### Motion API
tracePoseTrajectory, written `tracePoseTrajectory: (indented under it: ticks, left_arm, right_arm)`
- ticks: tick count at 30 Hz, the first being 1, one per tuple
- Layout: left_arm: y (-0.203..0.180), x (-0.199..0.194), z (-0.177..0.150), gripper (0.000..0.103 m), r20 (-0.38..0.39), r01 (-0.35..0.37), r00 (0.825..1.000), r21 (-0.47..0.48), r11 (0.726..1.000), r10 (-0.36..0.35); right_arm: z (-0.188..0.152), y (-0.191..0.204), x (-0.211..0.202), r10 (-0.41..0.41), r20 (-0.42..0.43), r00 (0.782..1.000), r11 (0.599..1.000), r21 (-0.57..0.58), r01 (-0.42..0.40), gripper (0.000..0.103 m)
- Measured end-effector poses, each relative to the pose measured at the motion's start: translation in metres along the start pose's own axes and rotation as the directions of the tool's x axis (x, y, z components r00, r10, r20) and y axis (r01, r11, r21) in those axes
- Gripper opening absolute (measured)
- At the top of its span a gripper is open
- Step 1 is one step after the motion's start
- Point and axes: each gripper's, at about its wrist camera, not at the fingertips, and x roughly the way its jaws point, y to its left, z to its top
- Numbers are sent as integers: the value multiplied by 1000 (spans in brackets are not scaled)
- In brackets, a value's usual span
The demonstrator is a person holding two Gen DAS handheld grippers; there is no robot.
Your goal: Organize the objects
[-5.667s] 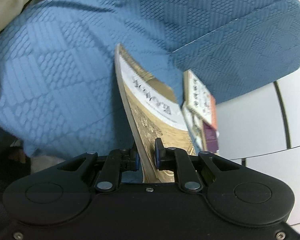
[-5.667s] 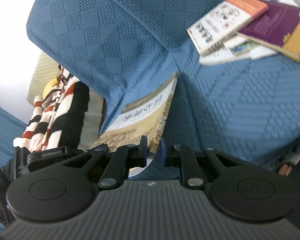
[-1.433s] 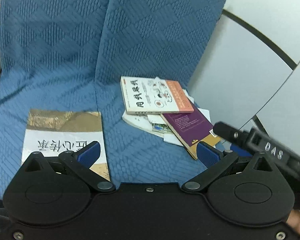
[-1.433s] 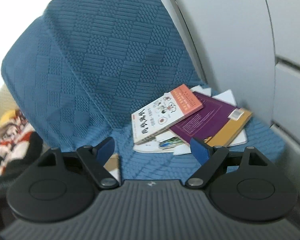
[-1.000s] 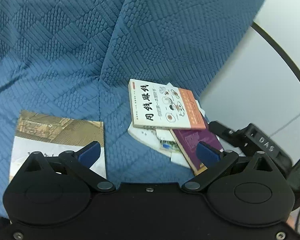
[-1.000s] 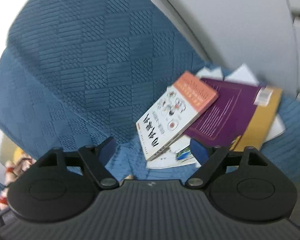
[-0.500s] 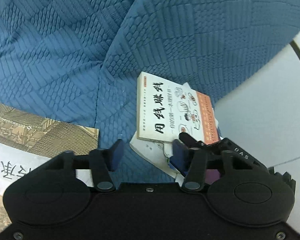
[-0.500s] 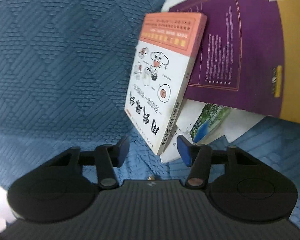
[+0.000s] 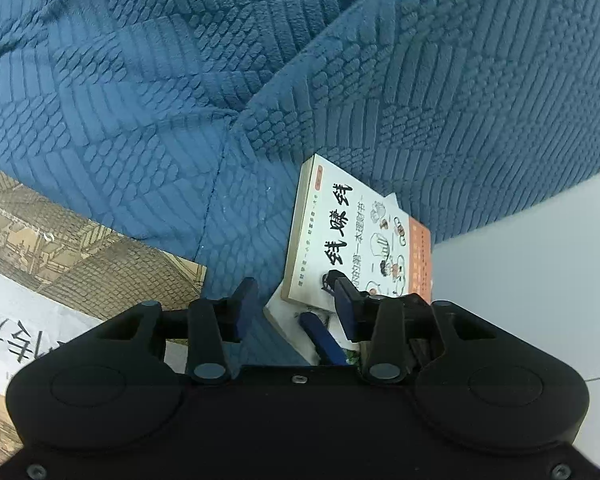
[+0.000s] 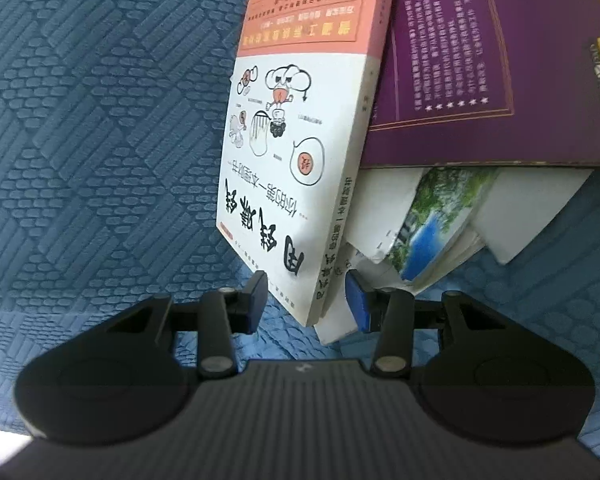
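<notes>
Blue quilted sofa fills both views, seat and backrest meeting at a seam; the pale wall panel shows past its right edge. Brown-and-white book lies flat on the seat, off toward the left edge in the left wrist view, well apart from the pile. Pile of books sits at the seat's back right corner, against the backrest: purple book with a yellow strip lies under the white-and-orange book, which is on top and tilted, its near corner sticking out over the seat; below them white papers and a booklet with a green-blue photo. Right gripper has its jaws partly open, just been closing, straddling the near spine corner of the white-and-orange book; the left pad looks at the cover edge, the right pad is beside the spine and lower papers, with a gap visible, so no firm pinch shows. Left gripper is also partly open, jaws just been closing a little, set around the near edge of the same pile; the right finger overlaps the white-and-orange book cover, the left finger is over bare seat fabric, cannot tell if either presses. A blue pad of the right gripper shows between the left jaws.
</notes>
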Motion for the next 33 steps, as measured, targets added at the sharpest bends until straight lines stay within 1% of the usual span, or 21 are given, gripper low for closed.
tracePoseTrajectory:
  ticks: [2, 5, 11, 12, 13, 15, 16, 20, 23, 25, 27, 29, 31, 33]
  left_arm:
    - [2, 0, 1, 40, -3, 17, 1000, -25, 1000, -17]
    - [2, 0, 3, 42, 2, 20, 1000, -38, 999, -20]
    - [7, 1, 5, 49, -11, 56, 998, -79, 995, -57]
    - [9, 2, 6, 52, -18, 72, 997, -90, 993, -73]
    - [12, 3, 7, 55, -24, 95, 995, -98, 991, -98]
    - [17, 7, 9, 61, -39, 137, 989, -108, 985, -141]
    - [20, 9, 9, 61, -47, 149, 987, -110, 983, -155]
    - [31, 14, 9, 62, -71, 147, 985, -145, 978, -159]
    - [36, 16, 8, 64, -88, 164, 980, -165, 972, -181]
    - [41, 19, 7, 65, -97, 192, 972, -207, 959, -215]
    - [44, 20, 7, 66, -103, 217, 964, -233, 948, -246]
    - [43, 21, 7, 66, -100, 222, 963, -230, 948, -250]
    - [38, 20, 6, 66, -85, 198, 972, -191, 961, -217]
    - [32, 21, 4, 66, -85, 186, 976, -157, 970, -201]
  right_arm:
    - [-2, 1, 1, -9, 24, 1000, 1000, 4, 9, 46]
    - [-2, -4, 1, -13, 48, 999, 999, 40, 11, 40]
    - [-3, -6, 4, 5, 64, 998, 998, 61, -9, 39]
    - [-2, -5, 5, -1, 58, 998, 999, 53, -2, 37]
    - [-1, -3, 5, -19, 49, 999, 999, 31, 17, 31]
    - [1, 0, 6, -27, 34, 999, 1000, 6, 27, 31]
    - [2, -1, 5, -27, 27, 999, 1000, 9, 26, 31]
    - [4, -2, 5, -19, 12, 1000, 1000, 5, 19, 30]
    - [3, 1, 3, -31, 10, 999, 999, -21, 31, 29]
    - [1, 6, -1, -54, 22, 998, 997, -62, 55, 28]
    - [1, 11, -8, -47, 33, 998, 995, -88, 50, 26]
    - [0, 19, -14, -39, 47, 998, 990, -135, 45, 24]
    - [-1, 24, -25, -18, 61, 998, 984, -177, 28, 22]
    - [0, 24, -35, 5, 64, 998, 980, -198, 8, 20]
